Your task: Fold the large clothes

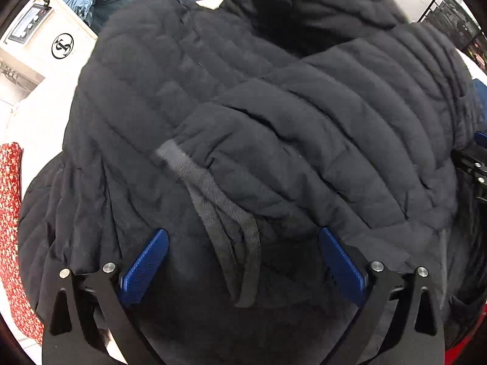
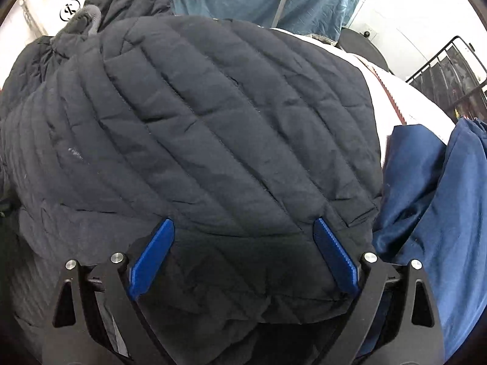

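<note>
With jaws apart on both the left gripper [image 1: 243, 243] and right gripper [image 2: 243, 231] over the black quilted puffer jacket [image 2: 213, 127], each should pinch the near hem evenly before folding.

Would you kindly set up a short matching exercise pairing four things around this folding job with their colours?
Things:
1. jacket
2. claw pads
3. patterned cloth
4. sleeve cuff

Colours:
A. grey
B. red with white specks
C. black
D. bright blue

Pairs: 1-C, 2-D, 3-B, 4-A
</note>
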`<state>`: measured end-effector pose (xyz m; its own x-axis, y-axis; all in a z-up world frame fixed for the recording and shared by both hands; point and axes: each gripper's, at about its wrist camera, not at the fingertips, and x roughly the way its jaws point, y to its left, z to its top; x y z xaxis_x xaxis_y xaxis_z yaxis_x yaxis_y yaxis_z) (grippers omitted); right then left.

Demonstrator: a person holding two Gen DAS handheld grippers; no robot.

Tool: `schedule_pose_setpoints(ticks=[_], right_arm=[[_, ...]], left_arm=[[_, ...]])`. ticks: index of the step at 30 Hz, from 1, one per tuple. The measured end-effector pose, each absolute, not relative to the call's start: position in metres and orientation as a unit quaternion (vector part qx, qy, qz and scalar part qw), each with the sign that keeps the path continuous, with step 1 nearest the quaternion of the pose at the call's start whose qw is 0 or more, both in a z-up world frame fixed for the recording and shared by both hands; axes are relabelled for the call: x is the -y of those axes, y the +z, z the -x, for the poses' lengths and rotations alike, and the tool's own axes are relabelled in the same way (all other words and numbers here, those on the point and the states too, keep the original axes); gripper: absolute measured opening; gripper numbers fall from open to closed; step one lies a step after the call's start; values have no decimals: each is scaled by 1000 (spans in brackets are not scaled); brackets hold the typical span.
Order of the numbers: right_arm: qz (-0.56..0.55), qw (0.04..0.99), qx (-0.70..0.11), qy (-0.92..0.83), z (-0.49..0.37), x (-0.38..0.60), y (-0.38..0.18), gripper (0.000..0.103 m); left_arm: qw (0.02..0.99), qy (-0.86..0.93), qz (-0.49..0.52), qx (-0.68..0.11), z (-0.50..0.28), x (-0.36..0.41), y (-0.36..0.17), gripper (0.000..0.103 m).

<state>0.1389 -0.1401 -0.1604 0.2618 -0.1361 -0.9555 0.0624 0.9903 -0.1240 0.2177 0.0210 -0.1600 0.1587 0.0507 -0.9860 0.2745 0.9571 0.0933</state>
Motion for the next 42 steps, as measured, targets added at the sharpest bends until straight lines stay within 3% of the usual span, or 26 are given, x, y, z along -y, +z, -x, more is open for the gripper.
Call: schedule_pose_setpoints(ticks=[17, 26, 34, 42], right_arm=[[64, 785, -601, -135, -148, 91, -177, 97], [12, 772, -624, -118, -136, 79, -137, 97], [-4, 776, -631, 1, -78, -2, -109, 97], [14, 761, -644, 78, -38, -69, -104, 97]], left_arm=[[766, -64, -105, -631, -208, -24, -178, 99], [770, -60, -55, -632, -188, -44, -150, 96], [799, -61, 26, -598, -114, -110, -101, 96], [781, 48, 116, -612, -34, -228, -101, 96]])
